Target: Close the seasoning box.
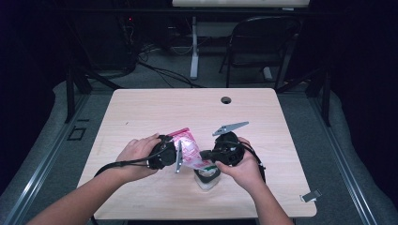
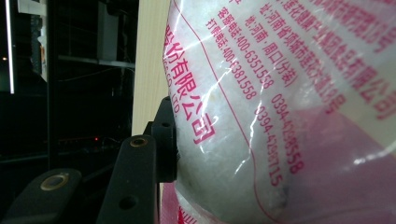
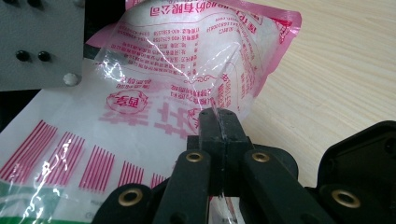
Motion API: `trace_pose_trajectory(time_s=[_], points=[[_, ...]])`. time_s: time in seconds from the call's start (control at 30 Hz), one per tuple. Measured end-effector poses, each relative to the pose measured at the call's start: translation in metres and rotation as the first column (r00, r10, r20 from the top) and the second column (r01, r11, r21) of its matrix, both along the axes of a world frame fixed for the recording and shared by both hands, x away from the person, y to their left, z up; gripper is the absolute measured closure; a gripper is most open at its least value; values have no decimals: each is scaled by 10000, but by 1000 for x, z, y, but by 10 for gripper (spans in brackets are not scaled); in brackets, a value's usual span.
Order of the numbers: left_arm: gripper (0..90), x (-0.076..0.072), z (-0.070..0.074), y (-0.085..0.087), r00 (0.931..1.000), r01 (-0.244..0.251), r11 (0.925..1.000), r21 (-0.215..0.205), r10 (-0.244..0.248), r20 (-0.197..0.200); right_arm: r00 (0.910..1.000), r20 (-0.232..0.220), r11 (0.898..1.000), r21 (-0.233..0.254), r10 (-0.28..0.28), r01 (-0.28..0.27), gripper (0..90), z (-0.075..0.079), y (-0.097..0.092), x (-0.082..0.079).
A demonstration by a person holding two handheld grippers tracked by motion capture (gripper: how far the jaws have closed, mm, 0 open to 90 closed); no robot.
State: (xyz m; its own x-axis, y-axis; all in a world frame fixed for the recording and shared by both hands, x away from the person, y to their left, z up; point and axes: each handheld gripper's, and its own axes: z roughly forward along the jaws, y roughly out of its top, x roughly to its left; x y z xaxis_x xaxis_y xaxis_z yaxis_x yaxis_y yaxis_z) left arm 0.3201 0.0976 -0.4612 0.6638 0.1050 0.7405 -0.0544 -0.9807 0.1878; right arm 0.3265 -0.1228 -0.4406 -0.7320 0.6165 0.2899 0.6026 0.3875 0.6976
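A: Where's the bag?

B: The plastic bag (image 1: pixel 188 149) is held up just above the counter (image 1: pixel 141 112) near centre, toward 6 o'clock, between both claws. White powder or grain inside, pink print.

A: Right claw?

B: The right claw (image 3: pixel 218 122) has its jaws pressed together on a thin fold of clear film at the bag's edge. High view has it at 3 o'clock of the bag (image 1: pixel 206 153).

A: Left claw?

B: The left claw (image 1: pixel 174 154) is at 9 o'clock, tight against the bag. One jaw touches the bulging side in the left gripper view (the other is hidden behind the bag), so he cannot tell how wide it stands.

A: Handling?

B: Likely soft, saggy, contents shift; film looks slick and could tear. Better to pinch the flat sealed edges. There's a small white container (image 1: pixel 207 178) under the right hand, contents unclear.
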Motion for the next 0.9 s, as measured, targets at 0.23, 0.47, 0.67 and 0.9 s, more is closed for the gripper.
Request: trace_pose_trajectory(time_s=[0.23, 0.47, 0.67, 0.9], points=[[611, 2, 2, -3, 9999, 11, 9995, 300, -7, -124, 10000, -26, 9999, 165, 21, -20, 900, -3, -3, 2], [612, 3, 2, -5, 10000, 76, 9984, 561, -74, -23, 10000, -6, 9999, 102, 65, -65, 900, -5, -2, 3], [613, 2, 4, -6, 9999, 44, 9941, 1082, -32, -115, 9999, -68, 9999, 127, 74, -73, 900, -7, -2, 3], [614, 1, 6, -6, 10000, 32, 9927, 1209, -30, -24, 10000, -20, 9998, 200, 63, -62, 900, -7, -2, 3]])
